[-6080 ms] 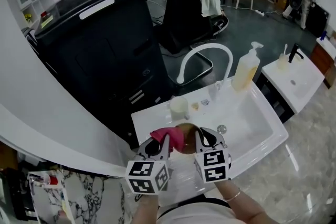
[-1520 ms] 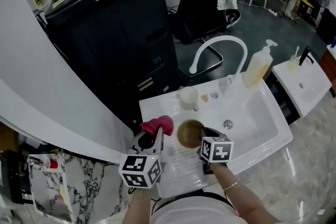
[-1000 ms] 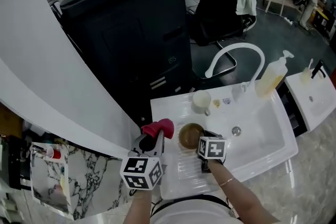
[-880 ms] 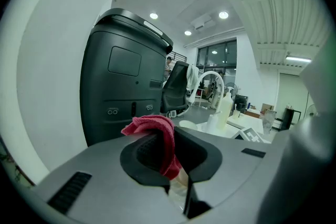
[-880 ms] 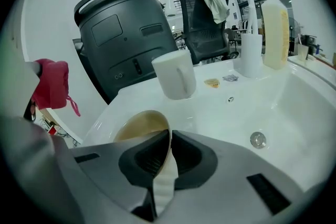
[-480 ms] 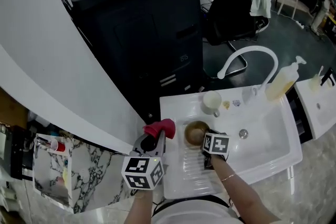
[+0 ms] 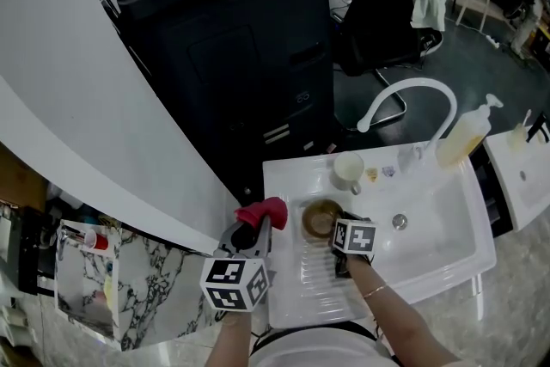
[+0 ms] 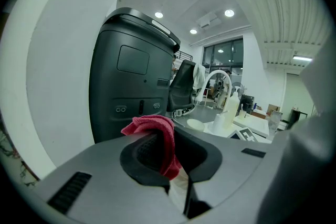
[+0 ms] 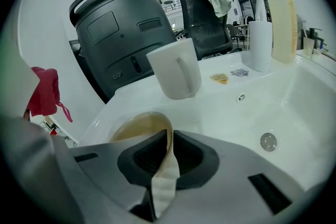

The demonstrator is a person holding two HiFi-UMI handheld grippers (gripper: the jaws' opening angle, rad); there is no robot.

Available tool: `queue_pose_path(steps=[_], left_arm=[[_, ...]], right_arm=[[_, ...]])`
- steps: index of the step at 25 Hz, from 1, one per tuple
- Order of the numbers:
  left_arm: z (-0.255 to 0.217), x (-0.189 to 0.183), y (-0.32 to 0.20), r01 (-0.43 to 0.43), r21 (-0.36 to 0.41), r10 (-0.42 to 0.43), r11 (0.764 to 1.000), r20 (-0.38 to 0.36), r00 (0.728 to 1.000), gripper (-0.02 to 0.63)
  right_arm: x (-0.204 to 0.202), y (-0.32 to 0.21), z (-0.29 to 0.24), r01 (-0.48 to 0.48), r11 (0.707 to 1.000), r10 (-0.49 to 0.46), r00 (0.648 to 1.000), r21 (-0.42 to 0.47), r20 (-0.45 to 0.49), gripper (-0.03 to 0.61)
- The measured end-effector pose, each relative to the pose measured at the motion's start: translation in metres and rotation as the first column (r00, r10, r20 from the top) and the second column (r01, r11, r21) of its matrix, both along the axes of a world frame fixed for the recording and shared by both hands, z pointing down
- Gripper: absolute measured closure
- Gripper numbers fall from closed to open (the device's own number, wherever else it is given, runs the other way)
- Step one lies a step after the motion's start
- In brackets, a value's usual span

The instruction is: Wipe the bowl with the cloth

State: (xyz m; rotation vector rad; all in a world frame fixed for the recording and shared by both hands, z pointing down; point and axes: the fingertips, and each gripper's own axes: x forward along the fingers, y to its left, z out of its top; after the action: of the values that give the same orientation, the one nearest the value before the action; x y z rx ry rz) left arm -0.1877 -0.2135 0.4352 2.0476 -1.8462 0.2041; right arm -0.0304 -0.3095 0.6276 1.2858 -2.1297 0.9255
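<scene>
Pinching the red cloth [image 8: 156,129] shut in my left tongs [image 8: 167,153], I hold it at nine o'clock from the bowl [image 7: 320,217], clear of it. My right tongs [image 9: 166,150] are opening, with the bowl's rim between them at its four o'clock, on the white sink [image 7: 430,247].

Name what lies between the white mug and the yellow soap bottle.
A small yellow disc, a flat pale label and a white tumbler: right gripper view.
</scene>
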Motion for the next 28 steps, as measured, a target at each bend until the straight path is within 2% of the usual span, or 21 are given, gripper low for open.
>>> queue_pose_path(steps=[7, 11, 21, 28], left_arm=[[0.003, 0.0, 0.0, 0.002, -0.009, -0.002, 1.0, -0.003, 1.0, 0.562], [0.006, 0.001, 0.001, 0.0, -0.012, 0.0, 1.0, -0.001, 1.0, 0.561], [0.007, 0.009, 0.005, -0.019, -0.005, 0.019, 1.0, 0.003, 1.0, 0.562], [0.007, 0.017, 0.008, -0.043, 0.003, 0.043, 0.999, 0.009, 0.999, 0.562]], right_arm=[[-0.003, -0.002, -0.007, 0.023, 0.999, -0.023, 1.0, 0.023, 0.014, 0.489], [-0.003, -0.003, -0.018, 0.034, 0.997, -0.035, 0.999, 0.069, 0.019, 0.458], [0.011, -0.001, -0.056, 0.021, 0.978, -0.023, 1.0, 0.207, 0.009, 0.457], [0.018, 0.016, -0.102, 0.05, 0.943, -0.053, 0.999, 0.329, 0.001, 0.46]])
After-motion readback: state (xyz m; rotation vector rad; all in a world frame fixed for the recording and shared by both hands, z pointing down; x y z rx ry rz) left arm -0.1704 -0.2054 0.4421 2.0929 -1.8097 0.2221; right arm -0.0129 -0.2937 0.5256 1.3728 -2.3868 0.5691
